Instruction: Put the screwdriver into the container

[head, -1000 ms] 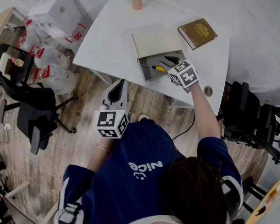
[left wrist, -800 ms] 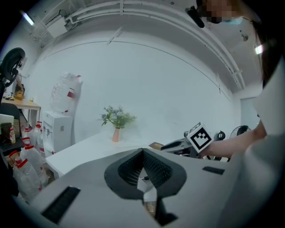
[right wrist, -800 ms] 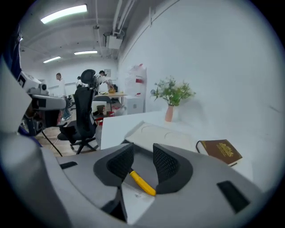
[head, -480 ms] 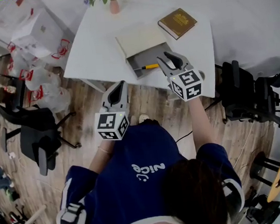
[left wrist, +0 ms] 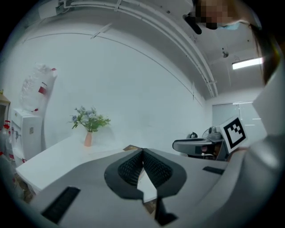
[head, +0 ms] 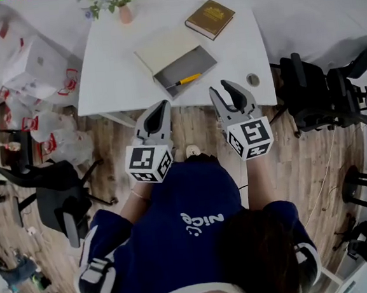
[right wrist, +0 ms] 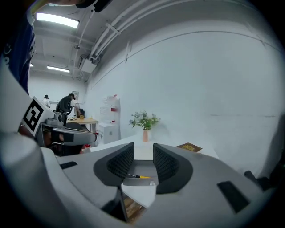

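The screwdriver (head: pixel 184 81), yellow handle and dark shaft, lies inside the open grey container (head: pixel 195 60) on the white table (head: pixel 107 79). In the right gripper view the screwdriver (right wrist: pixel 138 177) shows through the gap between the jaws, well ahead of them. My right gripper (head: pixel 222 89) is open and empty, held off the table's near edge. Beside it, also short of the table, my left gripper (head: pixel 160 106) is shut with nothing in it. In the left gripper view the left gripper (left wrist: pixel 142 154) has its pads pressed together.
A beige lid (head: pixel 161 47) adjoins the container. A brown book (head: pixel 209 18) and a vase of flowers (head: pixel 124 12) stand at the table's far side, a round grommet (head: pixel 252 79) near its front right. Black chairs (head: pixel 319 92) stand right, another chair (head: pixel 53 186) and white bags (head: pixel 33 66) left.
My right gripper has drawn back from the container toward the person, open, leaving the screwdriver lying inside. The left gripper has kept its place, shut.
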`<state>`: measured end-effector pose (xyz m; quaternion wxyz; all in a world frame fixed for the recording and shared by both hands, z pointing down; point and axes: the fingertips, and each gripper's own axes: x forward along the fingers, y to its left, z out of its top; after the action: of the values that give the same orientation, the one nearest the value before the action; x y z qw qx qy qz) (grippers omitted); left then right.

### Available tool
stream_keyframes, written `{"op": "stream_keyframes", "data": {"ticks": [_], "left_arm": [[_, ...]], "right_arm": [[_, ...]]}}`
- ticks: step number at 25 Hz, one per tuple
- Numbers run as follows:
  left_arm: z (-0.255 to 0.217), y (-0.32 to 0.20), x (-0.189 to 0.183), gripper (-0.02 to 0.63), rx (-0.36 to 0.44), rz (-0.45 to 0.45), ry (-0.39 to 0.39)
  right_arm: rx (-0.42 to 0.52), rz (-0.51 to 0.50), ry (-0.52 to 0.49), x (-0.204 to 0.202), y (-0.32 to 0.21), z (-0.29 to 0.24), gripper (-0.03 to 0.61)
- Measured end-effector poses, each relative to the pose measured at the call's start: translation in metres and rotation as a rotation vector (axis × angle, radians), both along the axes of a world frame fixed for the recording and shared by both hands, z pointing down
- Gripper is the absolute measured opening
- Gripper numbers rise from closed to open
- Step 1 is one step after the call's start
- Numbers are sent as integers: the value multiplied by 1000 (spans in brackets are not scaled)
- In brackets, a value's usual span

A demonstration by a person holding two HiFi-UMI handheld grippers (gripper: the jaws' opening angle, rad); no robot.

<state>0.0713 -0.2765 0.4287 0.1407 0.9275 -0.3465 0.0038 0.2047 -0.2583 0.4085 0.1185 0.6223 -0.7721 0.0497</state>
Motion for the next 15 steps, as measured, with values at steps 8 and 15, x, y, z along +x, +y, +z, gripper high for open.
{"op": "stream_keyframes", "data": {"ticks": [8, 15], "left_arm": [[-3, 18, 18, 17, 11, 92, 7], [-8, 28, 28, 17, 25, 114, 21]], "right_arm": [[-16, 167, -118, 3, 59, 22, 149], [-17, 187, -103, 14, 76, 22, 121]]}}
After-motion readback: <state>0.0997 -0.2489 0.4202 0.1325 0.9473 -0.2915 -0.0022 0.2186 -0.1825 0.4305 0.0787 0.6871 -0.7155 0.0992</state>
